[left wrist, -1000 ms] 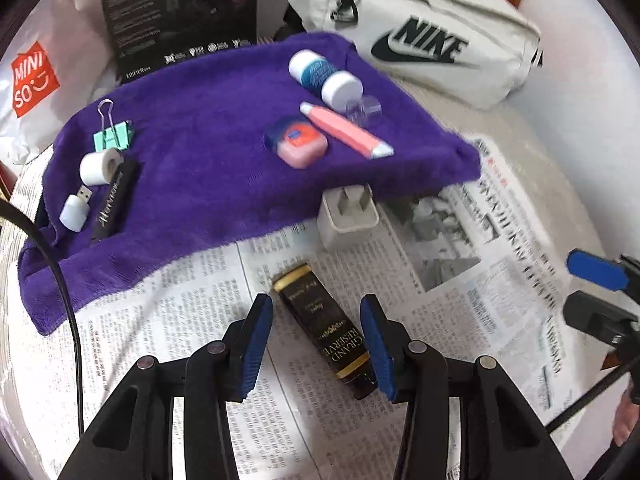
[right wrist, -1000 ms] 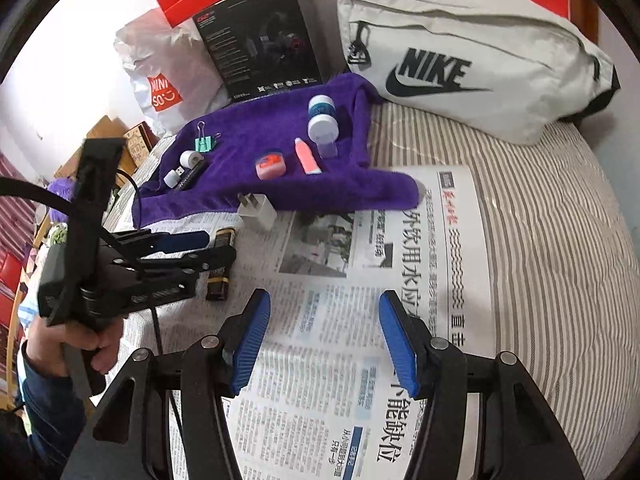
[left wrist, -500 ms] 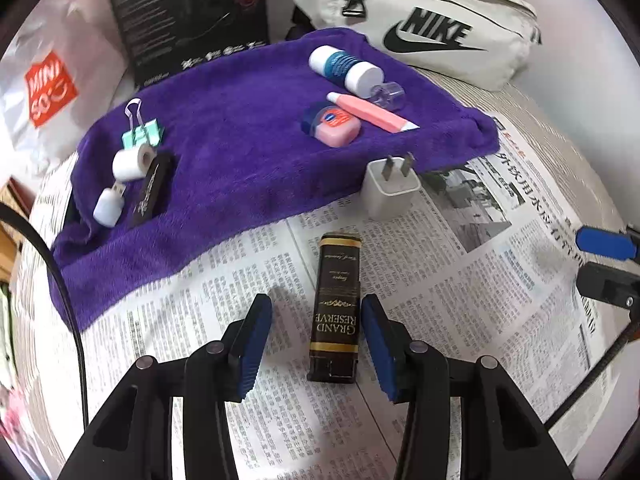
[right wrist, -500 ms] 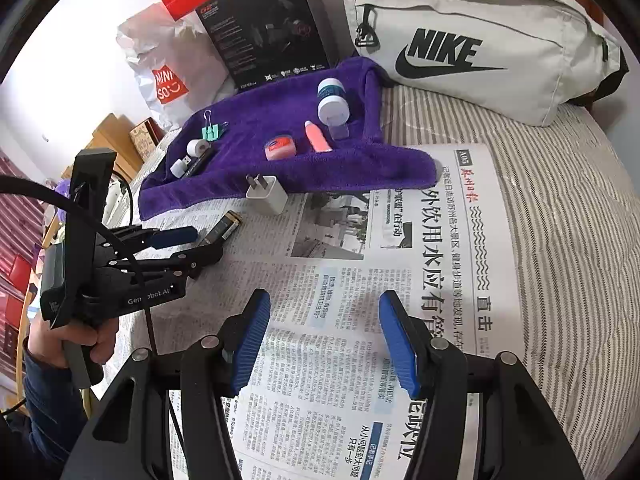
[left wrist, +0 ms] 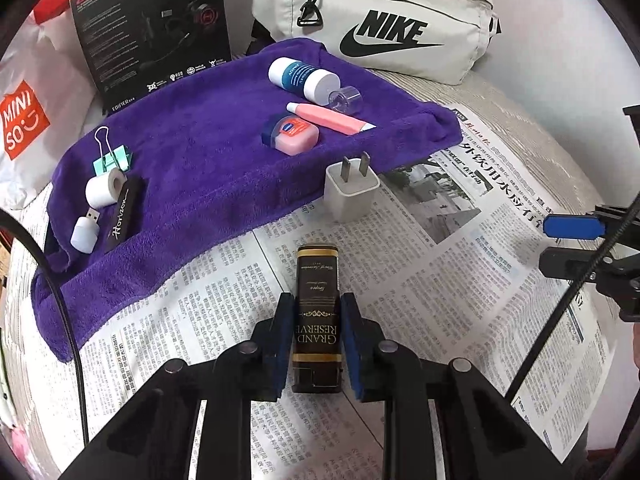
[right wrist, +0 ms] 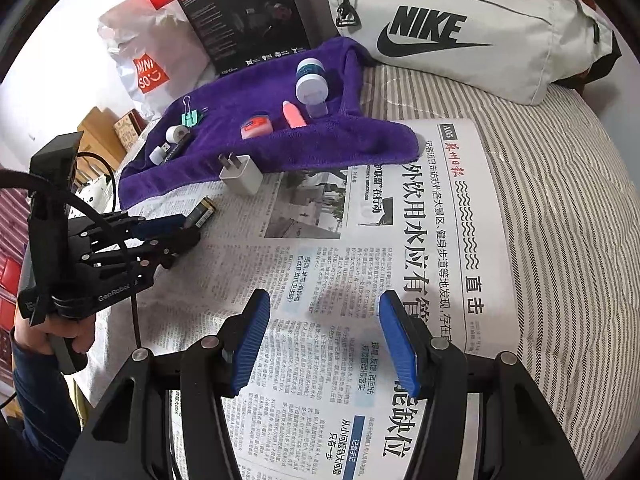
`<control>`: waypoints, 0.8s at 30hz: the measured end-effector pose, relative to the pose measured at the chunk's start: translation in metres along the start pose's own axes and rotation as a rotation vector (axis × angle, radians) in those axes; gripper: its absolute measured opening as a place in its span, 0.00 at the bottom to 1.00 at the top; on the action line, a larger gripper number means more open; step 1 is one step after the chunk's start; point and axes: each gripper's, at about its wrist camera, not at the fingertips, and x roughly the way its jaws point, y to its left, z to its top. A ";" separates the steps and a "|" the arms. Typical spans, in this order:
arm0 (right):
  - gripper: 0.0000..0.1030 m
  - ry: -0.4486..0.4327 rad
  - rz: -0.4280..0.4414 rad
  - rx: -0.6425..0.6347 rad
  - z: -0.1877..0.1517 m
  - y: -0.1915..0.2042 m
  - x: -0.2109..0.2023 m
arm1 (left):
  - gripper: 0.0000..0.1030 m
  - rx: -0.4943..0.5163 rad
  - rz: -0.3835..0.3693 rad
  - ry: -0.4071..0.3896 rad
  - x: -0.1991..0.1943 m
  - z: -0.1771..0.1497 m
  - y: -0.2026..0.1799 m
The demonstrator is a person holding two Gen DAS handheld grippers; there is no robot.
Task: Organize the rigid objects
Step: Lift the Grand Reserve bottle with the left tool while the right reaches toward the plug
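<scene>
My left gripper (left wrist: pixel 316 312) is shut on a black and gold "Grand Reserve" box (left wrist: pixel 317 292) that lies on the newspaper (left wrist: pixel 460 264). The box also shows in the right wrist view (right wrist: pixel 202 213), between the left gripper's fingers (right wrist: pixel 176 230). A white plug adapter (left wrist: pixel 351 191) stands just beyond it at the edge of the purple towel (left wrist: pixel 200 168). On the towel lie a pink tin (left wrist: pixel 291 135), a pink tube (left wrist: pixel 332 119), a blue and white bottle (left wrist: pixel 302 79), a binder clip (left wrist: pixel 110 156), a tape roll (left wrist: pixel 105 186), a USB stick (left wrist: pixel 86 232) and a black stick (left wrist: pixel 124 216). My right gripper (right wrist: pixel 324 340) is open and empty above the newspaper.
A white Nike bag (left wrist: pixel 384 28) lies behind the towel at the right. A black headset box (left wrist: pixel 152 24) and a Miniso bag (left wrist: pixel 24 116) stand behind it at the left. The striped bed cover (right wrist: pixel 560 200) runs to the right of the newspaper.
My left gripper has turned in line with the black and gold box, moved forward and shut on it. My right gripper has stayed open over the newspaper.
</scene>
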 end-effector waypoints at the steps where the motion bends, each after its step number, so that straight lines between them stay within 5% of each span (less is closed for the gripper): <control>1: 0.55 0.001 0.000 0.000 0.000 0.000 0.001 | 0.22 0.000 -0.002 -0.001 0.000 0.000 0.000; 14: 0.55 0.030 0.002 -0.017 -0.001 0.011 0.014 | 0.22 0.029 0.016 -0.005 -0.001 -0.001 -0.004; 24: 0.55 0.003 0.026 -0.033 0.012 0.025 0.015 | 0.22 -0.066 0.055 -0.027 -0.023 -0.020 0.035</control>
